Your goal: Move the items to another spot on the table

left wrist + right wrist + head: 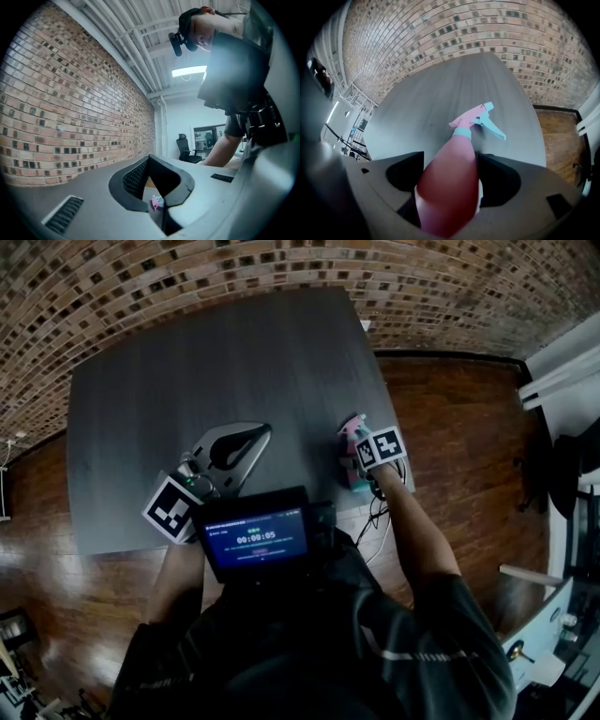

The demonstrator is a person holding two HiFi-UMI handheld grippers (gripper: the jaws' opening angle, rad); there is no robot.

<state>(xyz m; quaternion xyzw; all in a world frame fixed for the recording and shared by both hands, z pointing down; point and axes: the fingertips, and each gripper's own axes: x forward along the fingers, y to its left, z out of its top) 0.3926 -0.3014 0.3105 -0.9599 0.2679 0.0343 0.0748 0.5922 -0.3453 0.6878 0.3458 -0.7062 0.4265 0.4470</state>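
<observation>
Down at the table's [206, 362] near right edge, we see the right claw [357, 463] tipped steeply downward with its jaws spread wide and closed around the pink spray bottle [352, 430]. In the right gripper view the bottle's [454, 178] body fills the space between the two dark jaws of that claw [451, 161]. Its pink and teal trigger head points away from the camera toward the grey tabletop [431, 103]. We cannot tell whether the bottle touches the surface. The left claw [265, 430] sits well apart, over the near middle of the table. Its tips meet, leaving a hollow loop between the jaws that holds nothing. In the left gripper view this claw [150, 159] points roughly level, and through the hollow we glimpse the small pink bottle [156, 202] in the distance. Each claw carries its marker cube, the left one [174, 508] low by the person's chest, the right one [380, 448] just beside the bottle. A brick wall [281, 268] rises beyond the table.
</observation>
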